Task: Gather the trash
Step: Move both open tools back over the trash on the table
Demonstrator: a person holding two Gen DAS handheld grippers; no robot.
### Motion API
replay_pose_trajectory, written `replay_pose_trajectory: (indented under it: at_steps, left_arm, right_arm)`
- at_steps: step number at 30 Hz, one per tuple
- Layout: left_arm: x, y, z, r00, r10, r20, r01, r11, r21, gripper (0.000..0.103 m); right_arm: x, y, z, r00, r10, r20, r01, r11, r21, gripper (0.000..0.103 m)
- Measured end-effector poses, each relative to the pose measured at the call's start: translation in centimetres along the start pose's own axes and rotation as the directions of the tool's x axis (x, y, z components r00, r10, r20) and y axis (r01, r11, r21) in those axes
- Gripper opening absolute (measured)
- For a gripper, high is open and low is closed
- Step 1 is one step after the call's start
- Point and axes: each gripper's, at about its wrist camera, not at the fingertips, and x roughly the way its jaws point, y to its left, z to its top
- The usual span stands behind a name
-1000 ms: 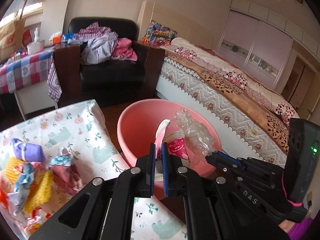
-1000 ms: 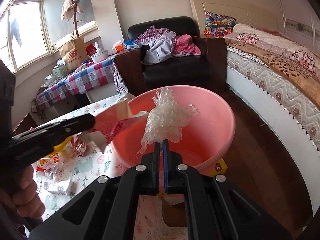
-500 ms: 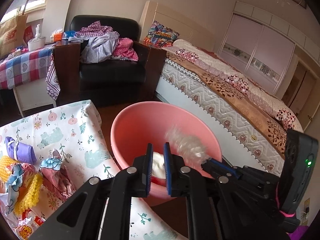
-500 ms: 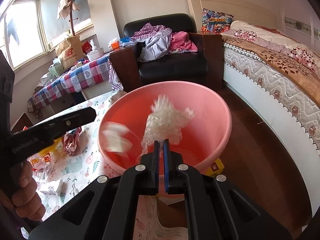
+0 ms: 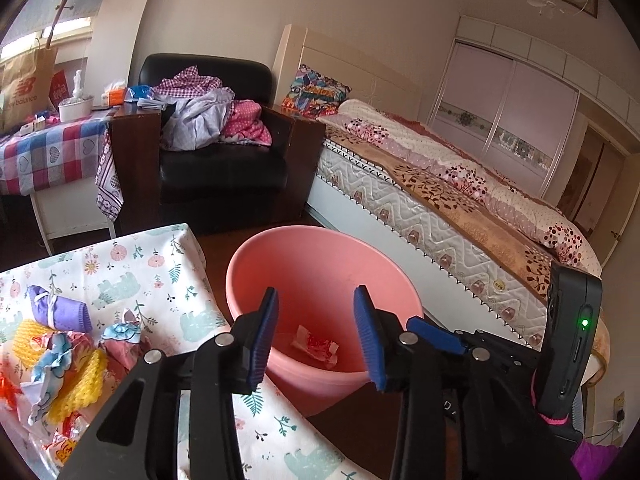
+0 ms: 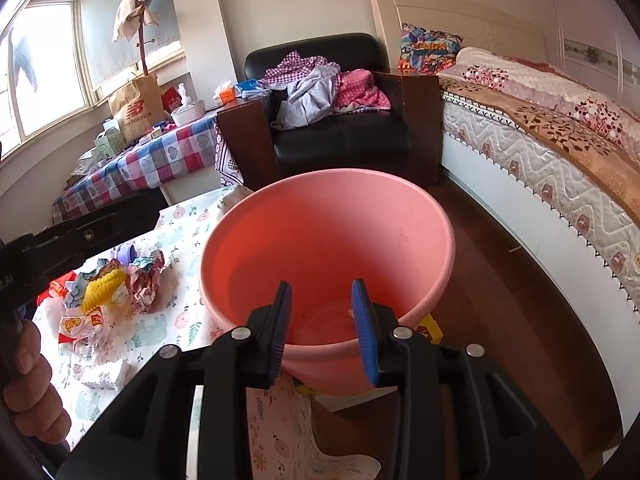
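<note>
Presently, both grippers are held above the round pink plastic basin [image 5: 320, 264], which stands just beside the edge of the tabletop covered in a white floral-and-bear patterned cloth [image 5: 132, 264]. The left gripper [image 5: 316, 334] is spread wide, its blue-padded fingers well apart, and nothing is held between them. The right gripper [image 6: 324, 328] is likewise opened wide and is empty, with the basin's near rim seen through the gap. A crumpled red-and-white wrapper [image 5: 314, 346] is seen lying at the bottom of the basin in the left wrist view. A heap of crumpled coloured paper and yellow foam netting [image 6: 116, 280] is left on the cloth, well apart from both grippers. A purple bundle tied with white string [image 5: 54, 308] lies near that heap.
</note>
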Motion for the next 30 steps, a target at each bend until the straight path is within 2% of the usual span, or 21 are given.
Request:
replay_pose_trajectory:
  at_steps: [10,17,25,30]
  left_arm:
    - [-3.6,0.6,-1.1,0.999,0.032,0.023,-0.032,0.999,-0.004,0.046]
    - [-6.4,2.0,-2.4,0.997,0.072,0.034,-0.071,0.997,-0.009,0.047]
    - [-10.2,5.1,-3.9,0.99,0.137,0.046,-0.135,0.99,-0.039,0.047]
    - [-13.4,7.4,-5.5,0.976,0.21,0.059,-0.208,0.977,-0.043,0.049]
  right_arm:
    - [-1.6,2.6,-0.5,0.999,0.037,0.003,-0.037,0.998,-0.044,0.032]
    - [-2.3,5.0,-0.9,0.998,0.069,-0.007,-0.069,0.994,-0.083,0.032]
    - [-2.6,7.7,-1.5,0.992,0.124,-0.036,-0.127,0.986,-0.109,0.033]
    - [-2.6,9.4,-2.1,0.986,0.161,-0.054,-0.166,0.978,-0.125,0.033]
